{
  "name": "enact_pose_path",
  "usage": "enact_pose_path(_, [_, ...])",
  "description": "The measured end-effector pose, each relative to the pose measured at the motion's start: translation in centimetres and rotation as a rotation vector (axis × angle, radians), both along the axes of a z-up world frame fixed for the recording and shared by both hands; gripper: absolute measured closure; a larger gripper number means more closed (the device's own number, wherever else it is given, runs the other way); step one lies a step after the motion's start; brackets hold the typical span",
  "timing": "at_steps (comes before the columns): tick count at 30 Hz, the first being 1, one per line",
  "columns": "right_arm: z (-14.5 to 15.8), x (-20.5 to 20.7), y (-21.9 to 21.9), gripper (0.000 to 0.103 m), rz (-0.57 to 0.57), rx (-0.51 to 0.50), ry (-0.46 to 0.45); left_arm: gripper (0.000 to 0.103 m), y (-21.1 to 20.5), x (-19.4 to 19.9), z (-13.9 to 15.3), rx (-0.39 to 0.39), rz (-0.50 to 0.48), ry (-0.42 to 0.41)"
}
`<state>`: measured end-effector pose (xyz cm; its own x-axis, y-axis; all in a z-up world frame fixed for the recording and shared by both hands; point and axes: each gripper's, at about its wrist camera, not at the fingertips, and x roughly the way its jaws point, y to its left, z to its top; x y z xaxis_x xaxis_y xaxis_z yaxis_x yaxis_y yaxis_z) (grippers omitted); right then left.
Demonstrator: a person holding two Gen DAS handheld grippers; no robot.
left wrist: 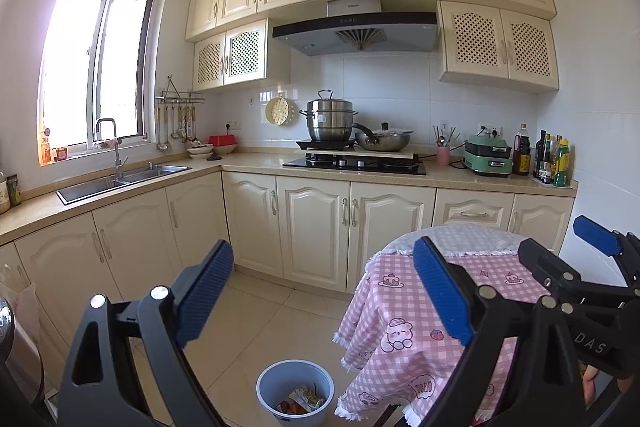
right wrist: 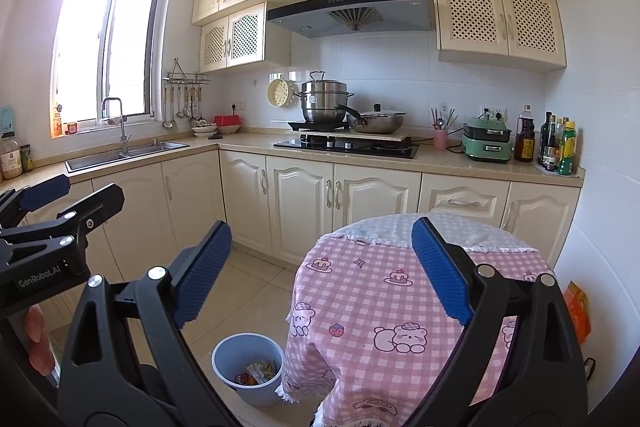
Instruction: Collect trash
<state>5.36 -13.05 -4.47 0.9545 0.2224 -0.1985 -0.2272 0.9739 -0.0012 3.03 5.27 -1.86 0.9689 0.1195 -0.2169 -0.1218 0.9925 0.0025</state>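
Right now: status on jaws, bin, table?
Left gripper and right gripper: jaws open, empty. Bin on floor beside table, wrappers inside. Tabletop shows no trash. Nothing blocking.

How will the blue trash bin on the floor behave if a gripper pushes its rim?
The blue trash bin looks like thin plastic, holding only a few wrappers, so it is probably light. Pushed at the rim, it may slide on the smooth tiled floor or tip.

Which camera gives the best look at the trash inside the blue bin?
The left wrist view: the blue bin sits nearly centred, its opening showing wrappers. In the right wrist view the bin appears smaller, partly tucked beside the tablecloth.
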Motion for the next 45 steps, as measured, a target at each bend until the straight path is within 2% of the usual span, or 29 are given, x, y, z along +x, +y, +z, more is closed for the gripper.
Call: enact_pose_path(45, [-1.2,0.4,0.8,0.013,0.009,-0.005,0.03,0.013,-0.2,0.3,-1.2,-0.007,-0.002,0.028])
